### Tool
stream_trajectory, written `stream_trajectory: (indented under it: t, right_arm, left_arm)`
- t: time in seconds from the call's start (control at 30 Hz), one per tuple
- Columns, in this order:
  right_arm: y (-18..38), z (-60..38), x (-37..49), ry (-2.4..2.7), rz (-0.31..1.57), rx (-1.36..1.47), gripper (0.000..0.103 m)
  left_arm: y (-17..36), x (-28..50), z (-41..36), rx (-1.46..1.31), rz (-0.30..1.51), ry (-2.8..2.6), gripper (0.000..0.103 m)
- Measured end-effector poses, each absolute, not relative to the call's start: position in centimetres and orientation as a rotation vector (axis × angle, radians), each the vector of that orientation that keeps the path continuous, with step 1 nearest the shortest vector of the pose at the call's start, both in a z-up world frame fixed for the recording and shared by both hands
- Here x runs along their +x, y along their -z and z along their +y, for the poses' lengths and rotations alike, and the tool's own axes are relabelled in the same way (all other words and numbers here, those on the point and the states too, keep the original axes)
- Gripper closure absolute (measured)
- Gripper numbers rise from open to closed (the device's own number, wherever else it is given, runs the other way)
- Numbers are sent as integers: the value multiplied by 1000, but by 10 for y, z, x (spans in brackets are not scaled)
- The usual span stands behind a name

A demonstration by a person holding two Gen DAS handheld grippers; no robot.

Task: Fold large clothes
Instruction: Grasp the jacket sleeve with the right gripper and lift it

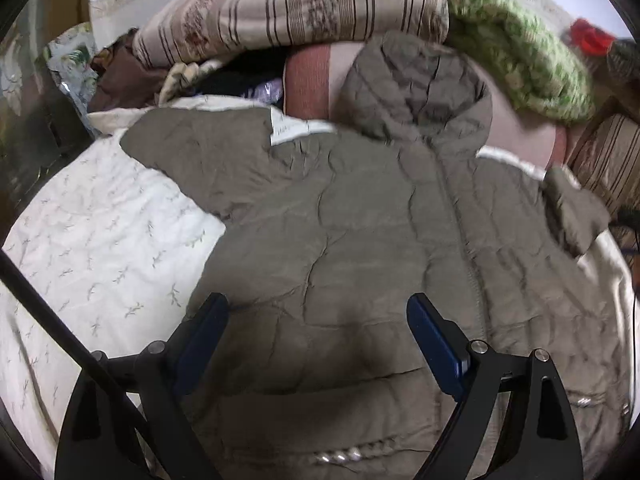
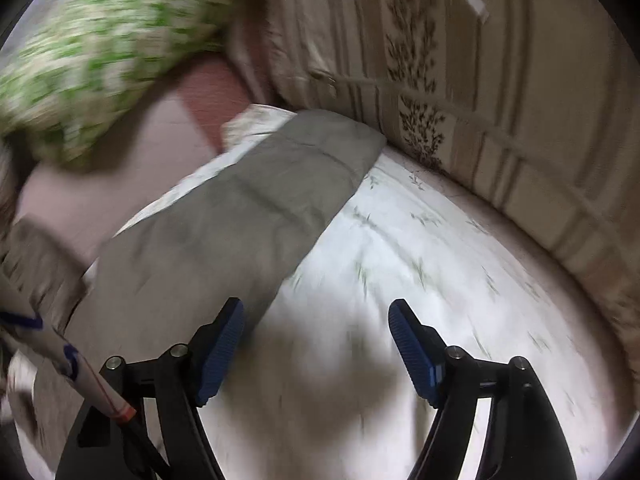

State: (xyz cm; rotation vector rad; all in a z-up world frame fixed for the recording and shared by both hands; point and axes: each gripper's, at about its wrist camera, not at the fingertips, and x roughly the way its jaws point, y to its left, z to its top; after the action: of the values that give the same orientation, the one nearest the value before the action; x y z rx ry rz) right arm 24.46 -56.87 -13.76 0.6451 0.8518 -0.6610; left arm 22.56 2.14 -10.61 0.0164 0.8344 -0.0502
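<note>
A large olive-grey quilted hooded jacket (image 1: 360, 216) is spread flat on a white bedspread printed with small leaf sprigs (image 1: 100, 248), its hood lying toward the striped beige pillows (image 1: 288, 4). The left gripper (image 1: 318, 320) is held over the jacket's lower part, fingers wide apart, nothing gripped. The right gripper (image 2: 316, 320) is also spread, over the bedspread, just beside one sleeve (image 2: 256, 208).

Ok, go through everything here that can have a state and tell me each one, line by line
Padded jacket: spread flat on the bedspread, zipped, not yet folded.
Jacket sleeve: stretched out straight over the bedspread.
Left hand-held gripper: open, over the jacket's lower part.
Right hand-held gripper: open, empty, beside the sleeve.
</note>
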Motion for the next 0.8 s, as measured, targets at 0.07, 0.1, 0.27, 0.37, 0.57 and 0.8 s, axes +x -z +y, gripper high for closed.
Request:
stream_trajectory:
  t: [0.07, 0.1, 0.27, 0.37, 0.57, 0.8]
  right_arm:
    - [150, -587, 260, 678, 838, 698, 26]
    - [155, -595, 268, 682, 837, 716, 26]
    - [170, -614, 293, 727, 839, 755, 26]
    - [162, -615, 307, 720, 859, 694, 76]
    - [94, -589, 308, 685, 847, 522, 94]
    - [-21, -483, 297, 575, 757, 300, 95]
  left_arm:
    - [117, 232, 26, 15, 857, 48, 13]
    - [122, 237, 27, 5, 879, 49, 13]
    - [143, 251, 37, -72, 984, 70, 13]
    - [148, 252, 41, -90, 998, 60, 13]
    - [134, 244, 49, -98, 957, 51, 13]
    - [107, 237, 86, -180, 893, -20, 13]
